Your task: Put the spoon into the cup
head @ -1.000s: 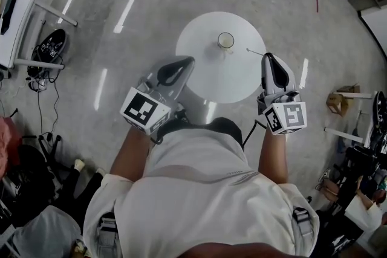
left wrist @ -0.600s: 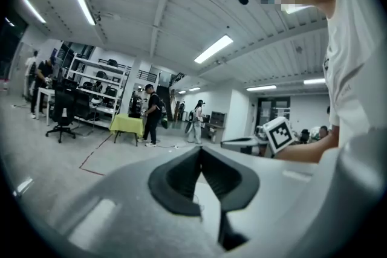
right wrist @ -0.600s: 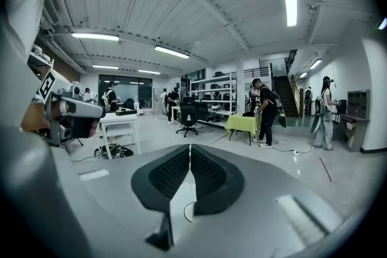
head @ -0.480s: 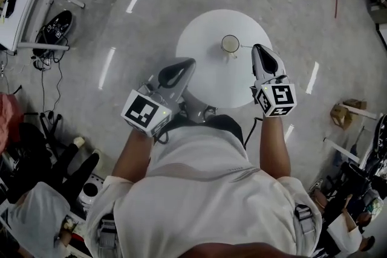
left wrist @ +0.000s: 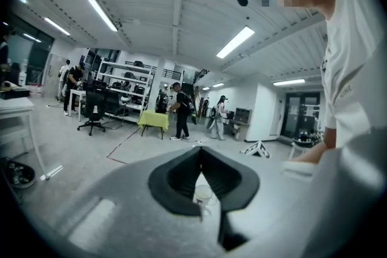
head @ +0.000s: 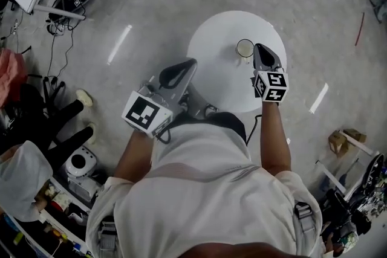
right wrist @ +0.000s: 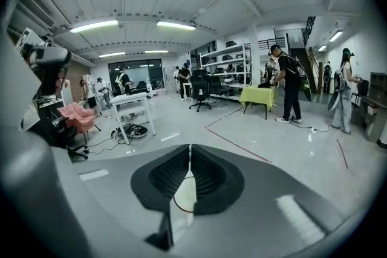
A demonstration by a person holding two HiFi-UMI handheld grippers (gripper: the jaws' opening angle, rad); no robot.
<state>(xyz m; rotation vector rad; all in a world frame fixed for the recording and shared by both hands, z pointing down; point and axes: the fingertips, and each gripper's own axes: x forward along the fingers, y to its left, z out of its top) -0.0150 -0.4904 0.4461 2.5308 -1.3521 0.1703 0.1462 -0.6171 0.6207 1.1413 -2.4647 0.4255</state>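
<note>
from the head view, a round white table (head: pixel 211 72) stands in front of the person, and the cup (head: pixel 245 48) sits a little past its middle, toward the far right edge. the right gripper (head: pixel 261 50) hangs over the right side of the table, its nose just beside the cup. the left gripper (head: pixel 186 66) is off the table's left edge, over the floor. i can't make out the spoon here; my guess is that it lies under the right gripper.

in the left gripper view the jaws are pressed together at the tips with nothing between them. the cup (left wrist: pixel 203 194) shows only through the gap below the tips, out on the table.

in the right gripper view the jaws are likewise closed tip to tip and empty. only bare tabletop and its rim (right wrist: pixel 186 193) show through the gap. no spoon shows.

i'd expect a spoon to be light, stiff, thin and slick, lying flat and hard to pinch. the jaws must spread first, then take the handle near its middle. the cup looks clear and light, so a knock could tip it.
</note>
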